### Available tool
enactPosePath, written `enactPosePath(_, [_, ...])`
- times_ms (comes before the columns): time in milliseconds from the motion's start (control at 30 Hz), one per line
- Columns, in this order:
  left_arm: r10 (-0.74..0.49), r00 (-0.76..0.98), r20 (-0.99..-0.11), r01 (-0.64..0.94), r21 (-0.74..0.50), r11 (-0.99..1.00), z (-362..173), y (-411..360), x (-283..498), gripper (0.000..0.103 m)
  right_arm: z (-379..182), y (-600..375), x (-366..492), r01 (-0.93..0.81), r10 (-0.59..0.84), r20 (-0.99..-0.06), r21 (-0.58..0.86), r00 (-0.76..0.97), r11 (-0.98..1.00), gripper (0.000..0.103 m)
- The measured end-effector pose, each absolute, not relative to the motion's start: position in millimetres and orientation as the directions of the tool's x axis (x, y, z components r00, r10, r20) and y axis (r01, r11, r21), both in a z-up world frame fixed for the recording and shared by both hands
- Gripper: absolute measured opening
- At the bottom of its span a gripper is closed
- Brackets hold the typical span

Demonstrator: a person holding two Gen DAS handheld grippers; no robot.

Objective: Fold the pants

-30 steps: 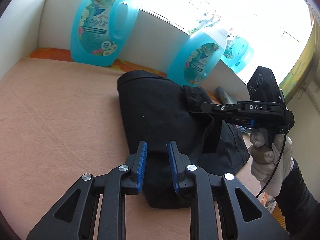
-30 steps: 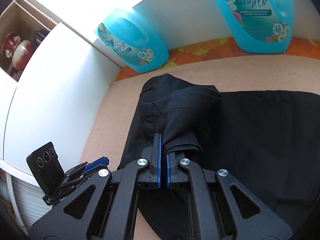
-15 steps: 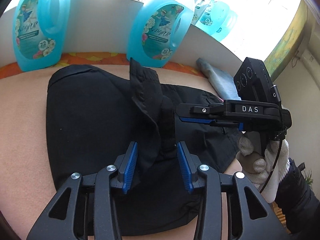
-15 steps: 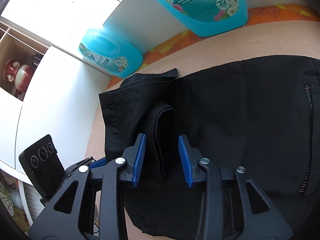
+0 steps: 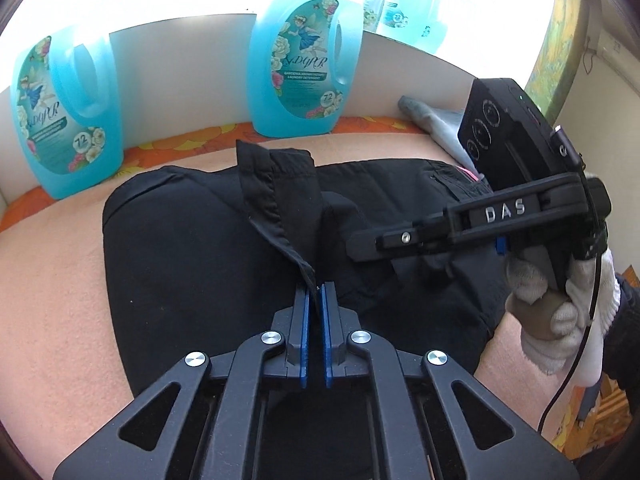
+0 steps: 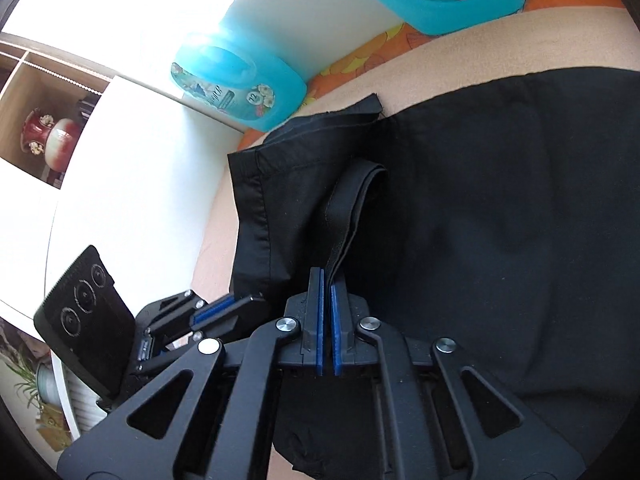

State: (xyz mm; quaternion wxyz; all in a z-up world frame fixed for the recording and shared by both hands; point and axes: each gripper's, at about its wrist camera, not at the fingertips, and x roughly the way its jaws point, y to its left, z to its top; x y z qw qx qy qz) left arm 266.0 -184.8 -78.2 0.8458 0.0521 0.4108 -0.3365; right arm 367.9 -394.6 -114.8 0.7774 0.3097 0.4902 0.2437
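Black pants (image 5: 192, 240) lie partly folded on a peach blanket (image 5: 52, 280). My left gripper (image 5: 314, 289) is shut on the near end of a raised ridge of the fabric that runs away toward the jugs. In the right wrist view the pants (image 6: 500, 220) fill the middle and right. There my right gripper (image 6: 327, 276) is shut on a narrow folded strip of the cloth that stands up from the pile. The right gripper (image 5: 360, 245) also shows from the side in the left wrist view, held by a white-gloved hand (image 5: 560, 320). The left gripper (image 6: 224, 308) appears low on the left.
Blue detergent jugs (image 5: 304, 64) (image 5: 64, 116) stand along the white back wall on an orange flowered strip (image 5: 192, 140). A grey cloth (image 5: 436, 116) lies at the back right. A white panel (image 6: 132, 184) and a shelf with a red vase (image 6: 44, 136) stand to the left.
Both grippers stood open around raised folds of the pants half a second ago and have shut on them. Earlier the left gripper swung right, from the pants' edge to over them.
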Motion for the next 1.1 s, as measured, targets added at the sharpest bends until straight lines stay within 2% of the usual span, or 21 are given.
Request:
enactPosePath(67, [-0.560,0.393,-0.730,0.641,-0.220,0.736,-76.4,-184.1,262.9,0.004,-109.5,-402.7,365.1,-0.070,0.683,-0.597,0.729,0.421,0.681,0.004])
enactPosePath(167, [-0.569,0.393,-0.722,0.675,-0.194,0.712,-69.5,-185.3,255.0,0.004,-107.2,-412.5,363.6,-0.060,0.685,-0.582,0.741,0.437,0.668,0.004])
enactPosePath(333, [-0.516,0.346,-0.784,0.713,-0.138,0.688,-78.3,-197.1,245.1,0.005,-117.4,-423.3,366.1,-0.020,0.706,-0.566,0.774,0.425,0.633,0.004])
enactPosePath(433, [-0.513,0.367,-0.776,0.714,-0.118,0.690,-73.3,-199.8,239.4,0.006,-118.4,-431.5,365.8,-0.013,0.707,-0.559,0.781,0.434,0.625,0.004])
enactPosePath(467, [-0.510,0.381,-0.772,0.716,-0.103,0.691,-69.9,-201.8,237.9,0.009,-118.6,-433.3,366.6,-0.013,0.708,-0.557,0.782,0.434,0.623,0.004])
enactPosePath(500, [-0.502,0.406,-0.763,0.716,-0.075,0.694,-65.9,-203.8,236.4,0.020,-118.0,-433.5,367.6,-0.018,0.711,-0.556,0.782,0.432,0.623,0.004])
enactPosePath(533, [-0.490,0.437,-0.755,0.713,-0.042,0.700,-62.4,-206.1,235.6,0.036,-117.3,-434.4,368.7,-0.017,0.704,-0.565,0.775,0.431,0.632,0.004])
enactPosePath(567, [-0.476,0.464,-0.747,0.703,-0.016,0.711,-59.5,-208.0,236.6,0.042,-116.8,-436.2,369.8,-0.015,0.701,-0.570,0.771,0.429,0.636,0.004])
enactPosePath(600, [-0.475,0.472,-0.743,0.696,-0.017,0.717,-57.7,-209.4,239.5,0.048,-117.1,-437.5,370.9,-0.011,0.703,-0.570,0.773,0.426,0.634,0.004])
enactPosePath(667, [-0.471,0.468,-0.748,0.683,-0.033,0.730,-57.2,-214.3,249.7,0.048,-119.1,-440.8,374.4,0.006,0.692,-0.586,0.765,0.420,0.644,0.006])
enactPosePath(733, [-0.447,0.490,-0.748,0.657,-0.020,0.754,-57.2,-222.2,260.6,0.048,-123.6,-446.5,376.8,0.036,0.686,-0.590,0.769,0.427,0.639,0.018])
enactPosePath(767, [-0.441,0.501,-0.745,0.643,-0.021,0.766,-57.3,-226.6,267.3,0.048,-125.9,-449.7,377.4,0.051,0.683,-0.587,0.773,0.435,0.632,0.029])
enactPosePath(800, [-0.432,0.513,-0.741,0.633,-0.012,0.774,-57.6,-232.2,272.5,0.049,-127.5,-451.9,377.9,0.058,0.683,-0.583,0.777,0.440,0.626,0.034])
enactPosePath(867, [-0.405,0.548,-0.732,0.635,0.049,0.771,-61.4,-243.5,278.2,0.048,-130.2,-454.8,378.9,0.059,0.691,-0.573,0.787,0.440,0.615,0.034])
enactPosePath(900, [-0.418,0.535,-0.734,0.654,0.047,0.755,-64.2,-247.1,280.4,0.043,-131.2,-454.9,379.5,0.056,0.697,-0.569,0.790,0.436,0.610,0.034])
enactPosePath(933, [-0.429,0.518,-0.740,0.669,0.038,0.742,-67.4,-249.1,282.2,0.016,-132.2,-455.6,379.9,0.053,0.702,-0.565,0.793,0.433,0.606,0.034])
enactPosePath(967, [-0.432,0.505,-0.747,0.681,0.037,0.732,-70.1,-250.7,282.4,0.007,-133.1,-455.4,379.9,0.046,0.708,-0.560,0.797,0.430,0.602,0.034])
enactPosePath(1100, [-0.437,0.484,-0.758,0.719,0.060,0.692,-77.6,-252.2,269.4,0.006,-138.7,-451.0,380.5,0.022,0.740,-0.538,0.814,0.404,0.580,0.034])
